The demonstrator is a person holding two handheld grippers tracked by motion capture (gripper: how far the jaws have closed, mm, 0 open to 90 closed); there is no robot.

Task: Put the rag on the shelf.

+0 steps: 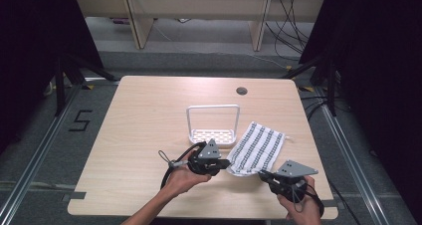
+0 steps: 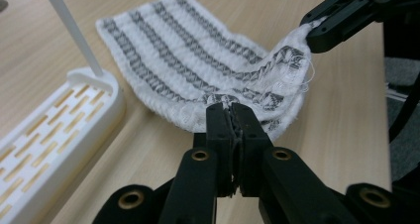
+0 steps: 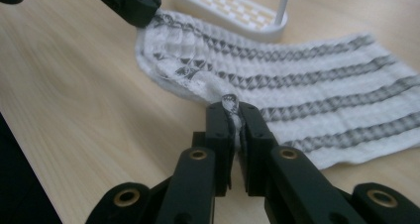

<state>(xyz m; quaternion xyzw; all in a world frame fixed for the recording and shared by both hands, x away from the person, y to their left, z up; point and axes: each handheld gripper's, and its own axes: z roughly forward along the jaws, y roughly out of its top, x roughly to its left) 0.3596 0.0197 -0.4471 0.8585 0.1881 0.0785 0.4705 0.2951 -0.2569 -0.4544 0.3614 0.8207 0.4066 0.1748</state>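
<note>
I have left gripper (image 2: 232,116) pinched tight on near edge of striped cloth (image 1: 259,146), right gripper (image 3: 233,116) clamped on same hem; cloth toward table's (image 1: 149,110) front right, beside white rack (image 1: 213,134); soft, light, sags between grips, best held at corners

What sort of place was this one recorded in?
Probably a lab or data-recording workspace, not a home. The table has a cable hole and stands between dark curtains; a taped "5" marks the floor, and loose cables run behind.
</note>
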